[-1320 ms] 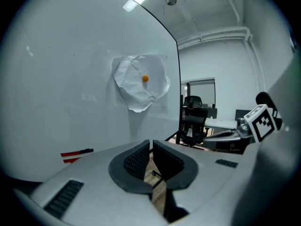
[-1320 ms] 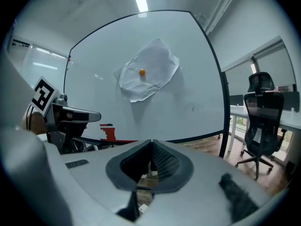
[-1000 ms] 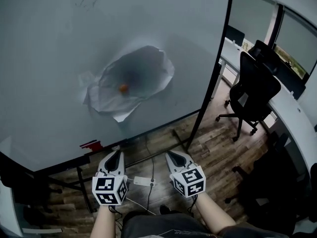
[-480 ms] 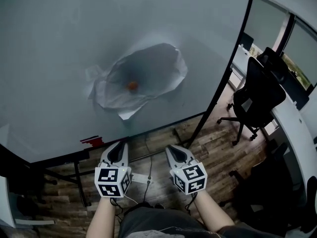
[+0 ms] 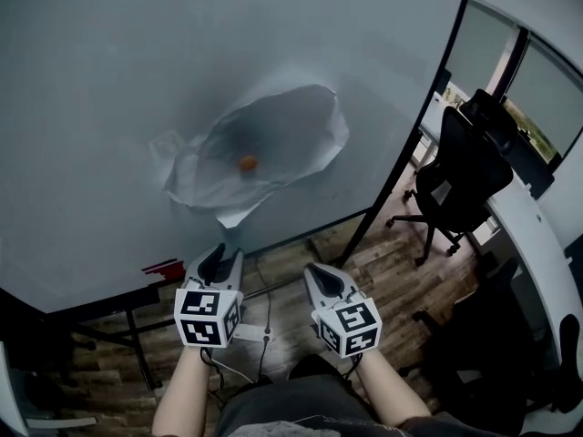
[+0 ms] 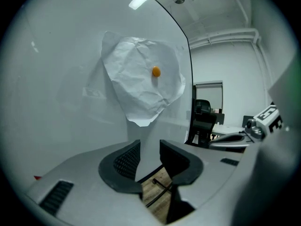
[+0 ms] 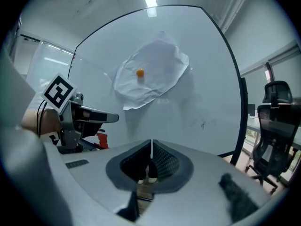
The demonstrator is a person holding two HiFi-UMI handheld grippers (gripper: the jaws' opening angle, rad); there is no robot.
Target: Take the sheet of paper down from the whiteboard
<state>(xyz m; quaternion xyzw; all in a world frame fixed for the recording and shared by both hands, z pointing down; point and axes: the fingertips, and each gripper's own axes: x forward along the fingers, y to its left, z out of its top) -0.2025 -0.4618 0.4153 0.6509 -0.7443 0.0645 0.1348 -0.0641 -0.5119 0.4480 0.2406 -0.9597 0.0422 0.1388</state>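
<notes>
A crumpled white sheet of paper [image 5: 260, 153] [image 6: 141, 81] [image 7: 150, 74] hangs on the whiteboard [image 5: 109, 80], pinned by a small orange magnet [image 5: 247, 163] [image 6: 156, 71] [image 7: 139, 72]. Both grippers hang below the board, well short of the paper. My left gripper [image 5: 219, 259] [image 6: 149, 149] has just been opening; its jaws stand apart with nothing between them. My right gripper [image 5: 319, 274] [image 7: 151, 147] is shut and empty, its pads meeting in a thin line.
A red eraser [image 5: 162, 268] lies on the board's tray at the lower left. The board's black frame post [image 5: 401, 162] runs down on the right. Black office chairs [image 5: 460, 176] and a white desk [image 5: 537, 244] stand at the right. Cables [image 5: 264, 335] lie on the wooden floor.
Both grippers have moved a little toward the whiteboard, and the paper appears closer and higher in the head view. The left gripper's jaws have parted.
</notes>
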